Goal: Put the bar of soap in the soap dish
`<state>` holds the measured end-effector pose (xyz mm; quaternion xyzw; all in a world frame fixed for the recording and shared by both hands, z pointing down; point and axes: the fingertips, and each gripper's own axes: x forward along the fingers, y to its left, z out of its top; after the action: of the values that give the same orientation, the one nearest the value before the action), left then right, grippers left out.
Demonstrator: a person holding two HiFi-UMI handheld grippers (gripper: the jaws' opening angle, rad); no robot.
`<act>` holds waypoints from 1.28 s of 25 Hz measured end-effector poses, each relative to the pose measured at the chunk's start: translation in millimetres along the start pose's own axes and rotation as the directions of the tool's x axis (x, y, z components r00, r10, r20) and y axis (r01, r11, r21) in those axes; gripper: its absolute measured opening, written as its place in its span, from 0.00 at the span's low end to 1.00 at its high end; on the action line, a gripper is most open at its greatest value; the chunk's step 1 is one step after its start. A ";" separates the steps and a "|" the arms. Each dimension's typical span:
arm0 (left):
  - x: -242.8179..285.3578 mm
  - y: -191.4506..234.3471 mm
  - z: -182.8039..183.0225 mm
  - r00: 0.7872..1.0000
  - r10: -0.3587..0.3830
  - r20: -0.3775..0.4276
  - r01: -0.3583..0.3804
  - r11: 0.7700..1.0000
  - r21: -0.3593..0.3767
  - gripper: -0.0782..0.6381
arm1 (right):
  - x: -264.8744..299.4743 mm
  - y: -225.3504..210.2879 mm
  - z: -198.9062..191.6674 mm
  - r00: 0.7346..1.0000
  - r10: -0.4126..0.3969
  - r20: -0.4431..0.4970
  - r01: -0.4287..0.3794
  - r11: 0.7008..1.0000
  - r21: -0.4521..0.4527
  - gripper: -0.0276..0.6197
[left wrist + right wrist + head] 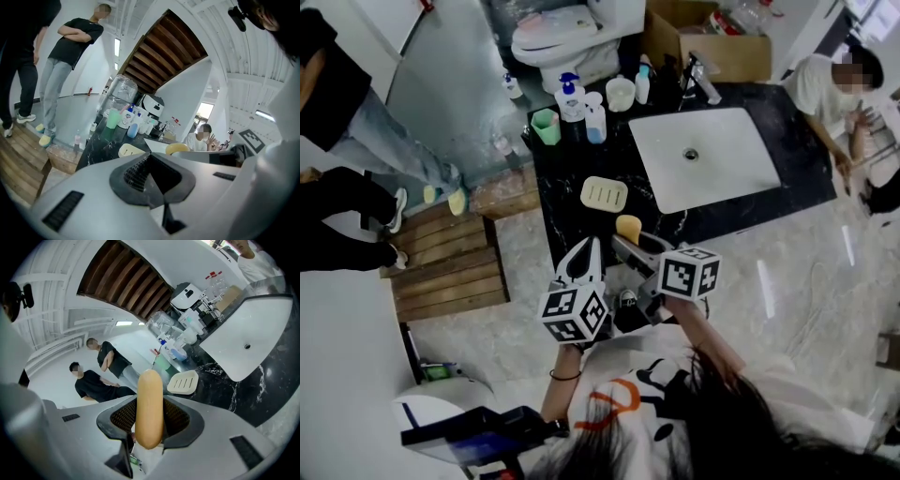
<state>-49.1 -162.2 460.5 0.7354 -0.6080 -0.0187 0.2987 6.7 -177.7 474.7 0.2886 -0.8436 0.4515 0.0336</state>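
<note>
A yellow oval bar of soap stands on end between the pads of my right gripper, which is shut on it. In the head view the soap hangs over the near edge of the black marble counter, just near and right of the cream ribbed soap dish. The dish lies empty ahead of the right jaws. My left gripper is shut on nothing, close to the left of the soap. Its view shows the dish and soap beyond its closed tips.
A white sink with a faucet is set in the counter's right half. At the back stand a green cup, a pump bottle and a white cup. People stand left; one sits at right. A wooden pallet lies left.
</note>
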 end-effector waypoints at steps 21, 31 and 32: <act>11.7 -12.1 -7.4 0.997 0.074 0.036 -0.073 0.997 -0.035 0.11 | -3.0 -18.6 12.1 0.996 0.056 -0.072 -0.058 0.998 -0.021 0.30; 8.2 -9.8 -9.7 0.996 0.087 0.028 -0.086 0.996 -0.029 0.11 | -0.9 -17.8 9.4 0.996 0.063 -0.069 -0.064 0.998 -0.008 0.30; 9.4 -9.9 -10.4 0.996 0.084 0.023 -0.083 0.996 -0.028 0.11 | -0.9 -19.1 9.1 0.996 0.059 -0.070 -0.059 0.998 -0.007 0.30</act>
<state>-33.8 -165.5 467.6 0.7051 -0.6414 -0.0233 0.3016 19.2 -192.5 483.3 0.2476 -0.8522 0.4582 0.0509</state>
